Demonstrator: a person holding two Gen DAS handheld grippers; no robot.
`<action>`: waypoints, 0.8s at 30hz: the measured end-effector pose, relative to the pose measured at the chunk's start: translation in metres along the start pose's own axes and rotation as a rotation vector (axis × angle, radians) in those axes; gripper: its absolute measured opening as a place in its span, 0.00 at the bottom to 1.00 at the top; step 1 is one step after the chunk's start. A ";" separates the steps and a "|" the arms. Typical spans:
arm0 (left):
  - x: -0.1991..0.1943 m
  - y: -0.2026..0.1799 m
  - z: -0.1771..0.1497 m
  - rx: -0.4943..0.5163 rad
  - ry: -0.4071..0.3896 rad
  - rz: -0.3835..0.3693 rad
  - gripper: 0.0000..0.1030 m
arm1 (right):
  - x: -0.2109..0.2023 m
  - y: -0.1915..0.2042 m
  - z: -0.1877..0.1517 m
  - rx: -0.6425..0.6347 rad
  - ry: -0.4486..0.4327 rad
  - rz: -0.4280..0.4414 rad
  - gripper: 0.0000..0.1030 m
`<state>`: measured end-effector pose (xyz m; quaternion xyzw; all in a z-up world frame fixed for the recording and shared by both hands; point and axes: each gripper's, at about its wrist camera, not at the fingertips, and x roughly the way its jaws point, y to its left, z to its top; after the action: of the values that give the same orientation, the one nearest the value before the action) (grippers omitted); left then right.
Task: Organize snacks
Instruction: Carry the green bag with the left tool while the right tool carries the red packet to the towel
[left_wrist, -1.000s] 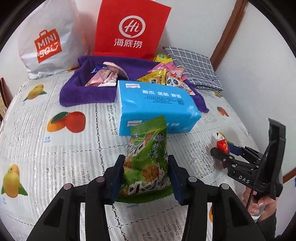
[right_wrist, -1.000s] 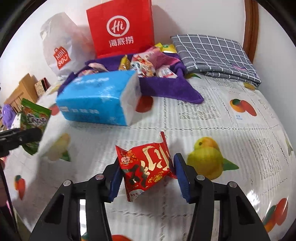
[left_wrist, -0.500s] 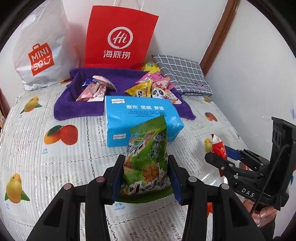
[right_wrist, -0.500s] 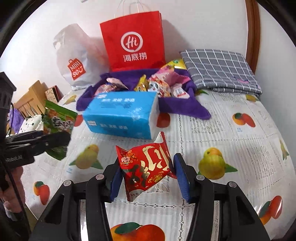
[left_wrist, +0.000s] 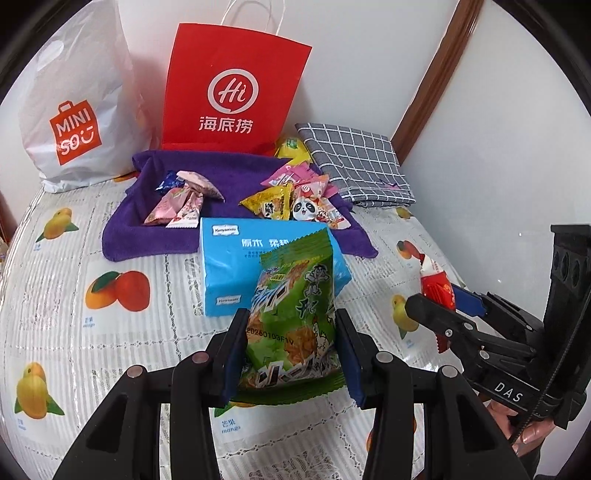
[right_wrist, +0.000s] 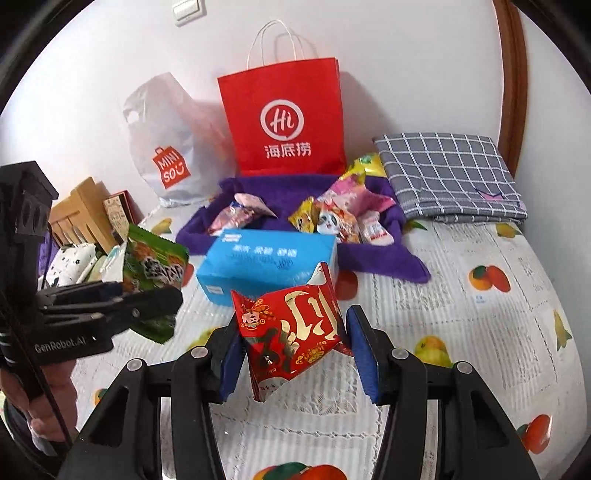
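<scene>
We hold both grippers over a fruit-print cloth (left_wrist: 110, 339) by white walls (right_wrist: 406, 55): left gripper (left_wrist: 290, 354) clamps a green packet (left_wrist: 295, 314), right gripper (right_wrist: 295, 354) a red packet (right_wrist: 295, 332).

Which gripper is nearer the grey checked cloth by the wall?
Right. The right gripper, holding the red packet, sits on the grey checked cloth's side; the left gripper, holding the green packet, is across from it.

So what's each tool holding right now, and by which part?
The left tool clamps the green snack packet by its lower side edges. The right tool clamps the red snack packet across its middle, by both sides.
</scene>
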<state>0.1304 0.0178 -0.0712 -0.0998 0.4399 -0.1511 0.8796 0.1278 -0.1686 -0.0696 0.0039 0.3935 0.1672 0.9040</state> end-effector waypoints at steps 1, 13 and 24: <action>0.000 -0.001 0.002 0.003 -0.002 0.003 0.42 | 0.000 0.001 0.003 0.000 -0.003 -0.001 0.50; 0.000 -0.008 0.023 0.026 -0.016 0.015 0.42 | 0.007 -0.008 0.024 0.038 -0.007 -0.012 0.50; 0.005 -0.015 0.040 0.049 -0.028 0.021 0.42 | 0.011 -0.016 0.046 0.051 -0.029 -0.028 0.50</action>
<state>0.1625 0.0037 -0.0468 -0.0757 0.4247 -0.1510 0.8894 0.1729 -0.1744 -0.0479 0.0238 0.3848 0.1442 0.9114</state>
